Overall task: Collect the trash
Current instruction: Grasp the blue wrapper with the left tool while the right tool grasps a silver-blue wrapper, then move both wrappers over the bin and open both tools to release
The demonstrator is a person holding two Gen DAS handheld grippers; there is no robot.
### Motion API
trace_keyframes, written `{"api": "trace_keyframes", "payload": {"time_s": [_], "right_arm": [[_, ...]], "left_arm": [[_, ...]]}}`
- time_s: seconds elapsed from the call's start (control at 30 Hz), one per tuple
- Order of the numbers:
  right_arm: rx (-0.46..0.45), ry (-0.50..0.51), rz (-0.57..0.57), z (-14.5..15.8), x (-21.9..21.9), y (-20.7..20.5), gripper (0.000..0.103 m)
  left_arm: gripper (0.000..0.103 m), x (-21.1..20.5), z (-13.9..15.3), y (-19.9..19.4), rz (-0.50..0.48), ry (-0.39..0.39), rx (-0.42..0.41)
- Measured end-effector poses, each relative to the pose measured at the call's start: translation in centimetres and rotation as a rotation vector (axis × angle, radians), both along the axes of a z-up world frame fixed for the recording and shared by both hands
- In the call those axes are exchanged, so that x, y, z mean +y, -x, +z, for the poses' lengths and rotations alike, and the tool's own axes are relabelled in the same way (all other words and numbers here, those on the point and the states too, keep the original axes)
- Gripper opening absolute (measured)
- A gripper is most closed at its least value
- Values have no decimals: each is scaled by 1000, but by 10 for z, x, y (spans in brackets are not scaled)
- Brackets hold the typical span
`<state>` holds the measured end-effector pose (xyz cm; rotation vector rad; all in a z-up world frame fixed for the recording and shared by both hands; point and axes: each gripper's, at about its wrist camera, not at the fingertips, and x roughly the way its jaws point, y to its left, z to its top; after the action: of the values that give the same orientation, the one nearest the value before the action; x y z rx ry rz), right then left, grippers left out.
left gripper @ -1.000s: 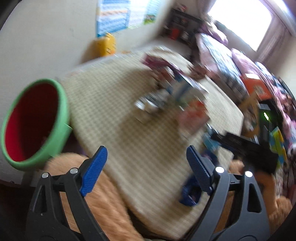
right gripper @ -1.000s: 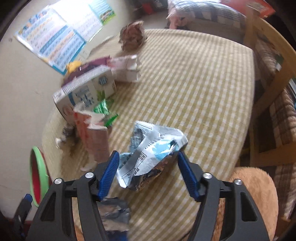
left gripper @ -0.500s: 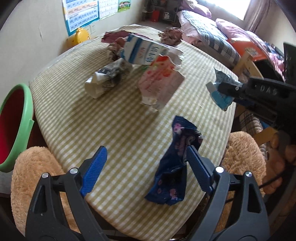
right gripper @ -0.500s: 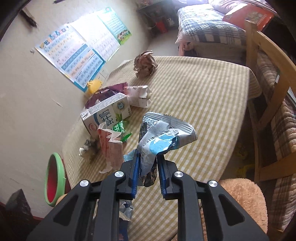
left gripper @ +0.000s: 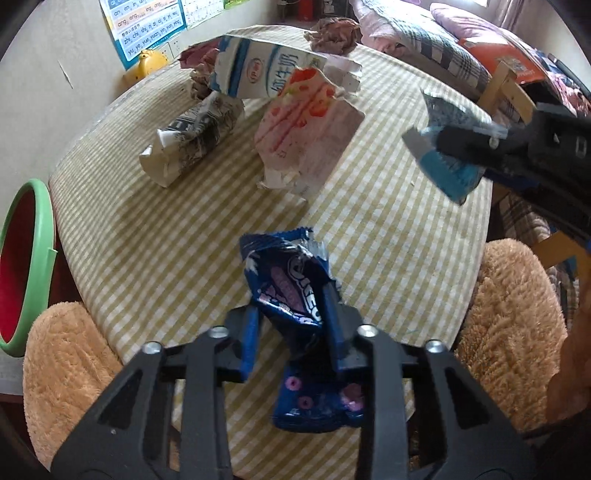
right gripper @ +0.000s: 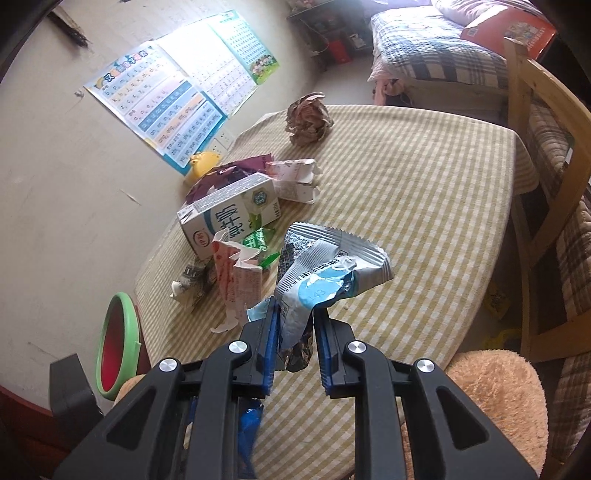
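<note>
1. Left wrist view: the left gripper [left gripper: 291,325] pinches a dark blue cookie wrapper [left gripper: 295,295] between its blue pads; the wrapper is crumpled and its lower end hangs down under the fingers, above the near edge of the checked table [left gripper: 166,258].
2. In the same view the green bin [left gripper: 33,266] with the red inside stands at the far left, beside the table and lower than its top. I judge that the step in hand is to carry the wrapper there. The hold must stay firm, because the foil is thin and can slip out.
3. More trash waits on the table: a pink carton [left gripper: 306,129], a milk carton [left gripper: 258,70], a roll of newspaper [left gripper: 192,144] and a paper ball [left gripper: 334,33].
4. Right wrist view: the right gripper [right gripper: 295,332] is pressed together on a grey and light blue snack bag [right gripper: 325,266], which stands up above the fingers, off the table.
5. Here the bin [right gripper: 118,343] is low at the left, well apart from the bag. It seems best to bring each gripper fully over the rim before letting go, one after another, so that the light wrappers fall inside and the arms do not cross.
</note>
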<state>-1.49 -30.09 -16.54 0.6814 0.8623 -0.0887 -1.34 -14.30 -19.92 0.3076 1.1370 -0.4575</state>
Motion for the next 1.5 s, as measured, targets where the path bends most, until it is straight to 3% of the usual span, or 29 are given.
{"api": "trace_keyframes", "payload": {"time_s": [0.37, 0.67, 1.33, 1.5], "right_arm": [[-28, 33, 43, 11, 15, -3, 18], [-42, 66, 80, 22, 34, -7, 19], [-81, 127, 183, 49, 84, -16, 20], [-92, 138, 193, 55, 88, -18, 20]], "left_arm": [[22, 63, 67, -28, 212, 32, -202], [22, 92, 102, -36, 288, 38, -321], [23, 145, 122, -48, 381, 68, -376], [23, 150, 124, -48, 362, 83, -368]]}}
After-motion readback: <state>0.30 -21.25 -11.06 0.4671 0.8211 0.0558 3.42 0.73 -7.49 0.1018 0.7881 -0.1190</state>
